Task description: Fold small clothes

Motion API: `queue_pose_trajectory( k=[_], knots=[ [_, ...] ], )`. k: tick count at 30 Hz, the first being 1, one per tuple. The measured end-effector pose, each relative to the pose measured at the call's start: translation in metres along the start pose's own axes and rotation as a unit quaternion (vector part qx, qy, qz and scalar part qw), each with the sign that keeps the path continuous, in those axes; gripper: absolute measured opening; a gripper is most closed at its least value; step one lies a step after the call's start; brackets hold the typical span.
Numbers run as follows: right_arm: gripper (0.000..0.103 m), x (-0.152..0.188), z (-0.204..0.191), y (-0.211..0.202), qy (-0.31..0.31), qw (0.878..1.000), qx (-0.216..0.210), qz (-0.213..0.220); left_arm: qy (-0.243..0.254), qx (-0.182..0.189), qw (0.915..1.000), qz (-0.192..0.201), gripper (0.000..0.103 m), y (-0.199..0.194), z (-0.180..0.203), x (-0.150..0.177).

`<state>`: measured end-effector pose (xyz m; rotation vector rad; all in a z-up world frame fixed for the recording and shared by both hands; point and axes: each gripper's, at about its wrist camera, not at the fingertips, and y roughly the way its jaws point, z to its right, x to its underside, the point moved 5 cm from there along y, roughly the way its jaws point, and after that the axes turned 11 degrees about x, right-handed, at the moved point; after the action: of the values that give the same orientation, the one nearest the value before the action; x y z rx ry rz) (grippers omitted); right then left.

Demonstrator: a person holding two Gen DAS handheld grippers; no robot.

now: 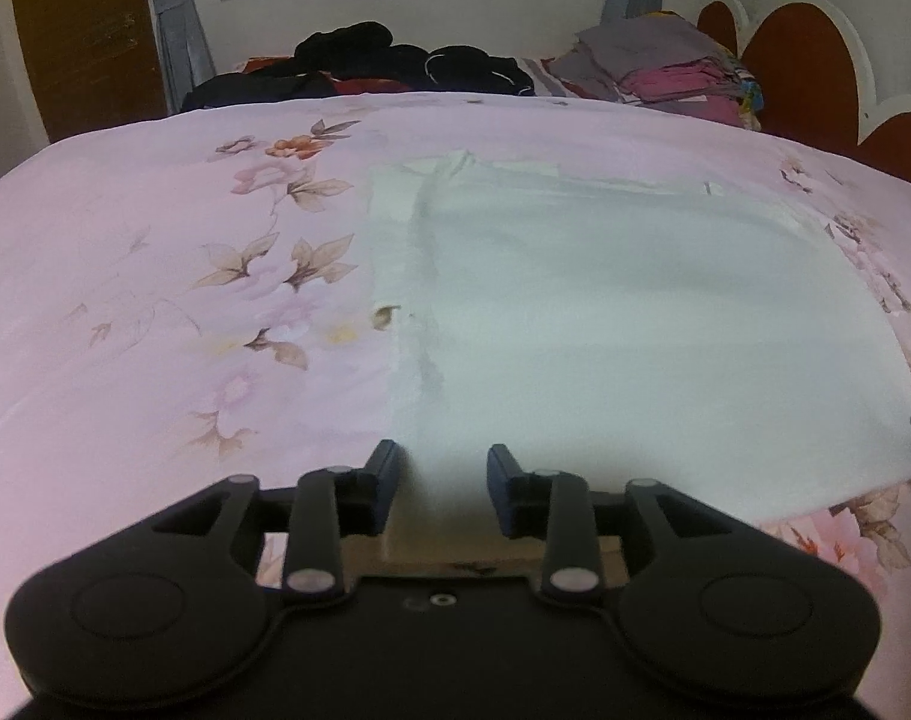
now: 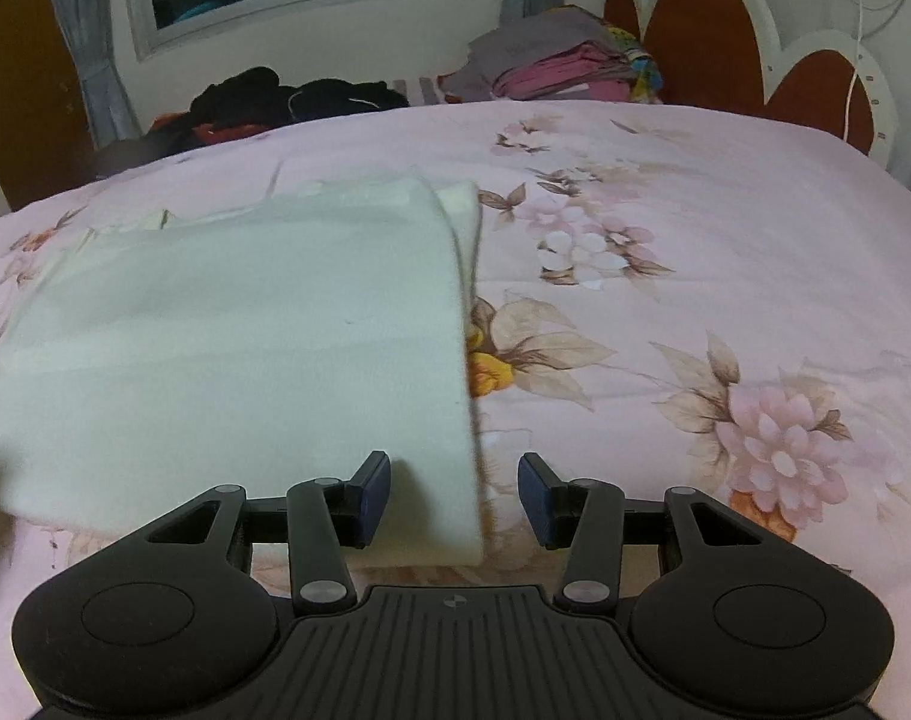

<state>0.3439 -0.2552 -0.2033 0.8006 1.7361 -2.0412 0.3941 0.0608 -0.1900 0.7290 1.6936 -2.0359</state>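
Note:
A white garment [image 1: 635, 330] lies folded in a flat rectangle on the pink floral bedsheet [image 1: 125, 300]. My left gripper [image 1: 444, 483] is at its near left corner. Its fingers stand apart, the cloth's edge lies in the gap, and the pads do not press on it. In the right wrist view the same garment [image 2: 245, 330] fills the left half. My right gripper [image 2: 455, 495] is at its near right corner. That corner lies between the open jaws, close to the left finger [image 2: 374, 492], with a bare gap to the right finger [image 2: 536, 498].
A pile of dark clothes [image 1: 395, 66] [image 2: 287, 96] lies at the far edge of the bed. A stack of folded grey and pink clothes [image 1: 665, 66] [image 2: 563, 66] sits beside the brown-and-white headboard [image 2: 713, 42]. Floral sheet [image 2: 725, 240] spreads to both sides of the garment.

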Motion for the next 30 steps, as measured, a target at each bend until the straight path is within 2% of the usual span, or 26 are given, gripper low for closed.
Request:
queue_pose_trajectory(
  k=[6,8,11,12,13,14,16,17,18,19,30],
  knots=[
    [0.047,0.007,0.002,0.007,0.02,0.999,-0.022,-0.024,-0.012,0.006,0.9999,-0.004,0.034,0.006,-0.005,0.008],
    [0.047,0.008,0.0,0.008,0.023,0.999,-0.029,-0.029,-0.015,0.01,0.9998,0.001,0.031,0.005,-0.006,0.01],
    [0.047,0.009,-0.006,0.008,0.022,0.998,-0.045,-0.033,-0.019,0.017,0.9996,0.008,0.017,0.004,-0.008,0.011],
    [0.044,0.009,-0.007,0.007,0.02,0.998,-0.047,-0.034,-0.021,0.021,0.9995,0.011,0.012,0.003,-0.008,0.011],
    [0.036,0.009,-0.009,0.007,0.017,0.998,-0.048,-0.033,-0.021,0.023,0.9994,0.013,0.009,0.003,-0.007,0.011],
    [0.035,0.009,-0.011,0.007,0.012,0.998,-0.046,-0.031,-0.022,0.027,0.9993,0.016,0.008,0.002,-0.008,0.011],
    [0.02,0.008,-0.011,0.005,0.006,0.998,-0.049,-0.029,-0.029,0.035,0.9988,0.021,0.006,0.0,-0.01,0.011],
    [0.016,0.008,-0.01,0.004,0.006,0.998,-0.049,-0.027,-0.031,0.038,0.9986,0.023,0.006,-0.001,-0.01,0.011],
    [0.007,0.007,-0.009,0.003,0.005,0.999,-0.047,-0.024,-0.032,0.04,0.9984,0.025,0.006,-0.002,-0.01,0.012],
    [0.006,0.007,-0.008,0.002,0.007,0.999,-0.049,-0.023,-0.033,0.043,0.9982,0.027,0.006,-0.003,-0.01,0.012],
    [0.006,0.005,-0.005,-0.011,0.004,0.998,-0.064,-0.009,-0.043,0.066,0.9963,0.035,0.006,-0.01,-0.015,0.009]
  ],
)
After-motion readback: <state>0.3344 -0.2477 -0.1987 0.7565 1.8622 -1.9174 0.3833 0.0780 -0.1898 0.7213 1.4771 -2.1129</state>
